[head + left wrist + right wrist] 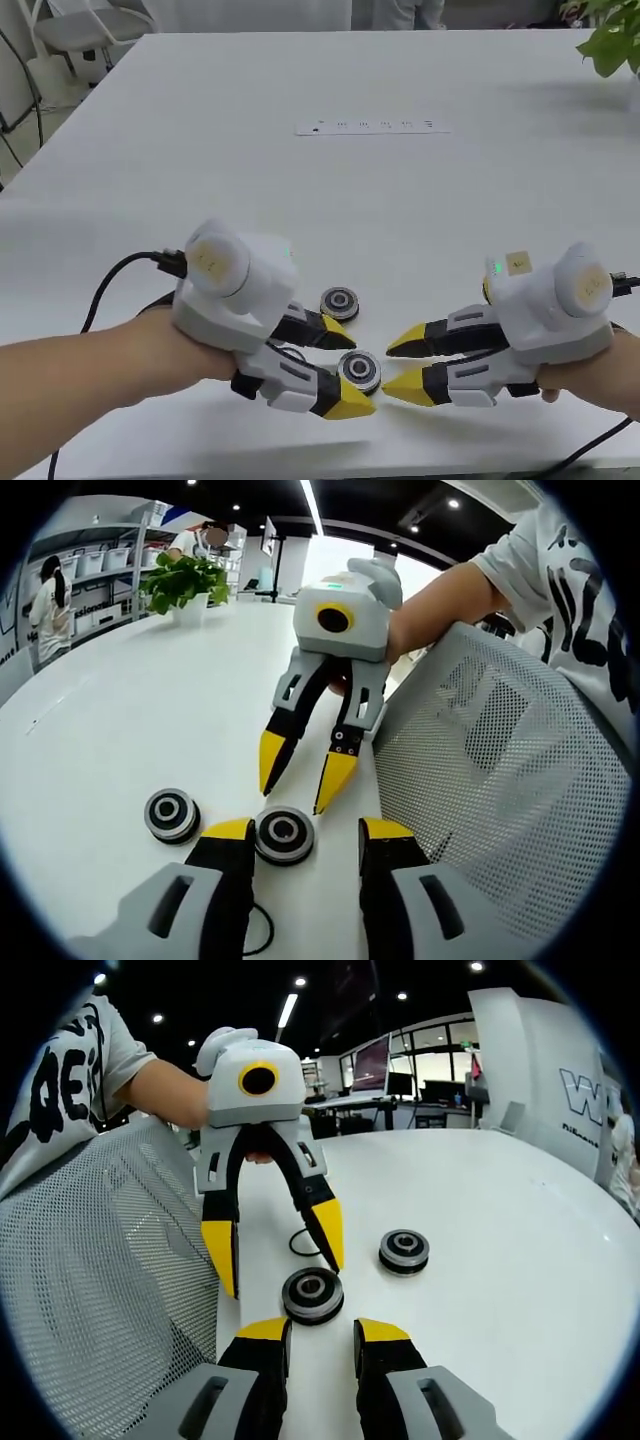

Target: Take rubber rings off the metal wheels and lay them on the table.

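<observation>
Left tongs (352,374) are closest, held low over the white table (400,220), and they are spread wide. Right tongs (390,370) point back at them, tip to tip. They are spread too, but not as wide. Neither pair pinches a thing.

1 metal wheel (358,370) lies flat on the table between the 2 pairs of tips. It is just beside 1 yellow tip of the left tongs and right in front of the right tongs. I cannot tell if that tip touches it. Its black rubber ring (313,1317) is on it.

The other wheel (339,302) lies near, just past the left tongs' far tip, with its black ring on too. A thin black loop (296,1248) lies on the table under the left tongs.
</observation>
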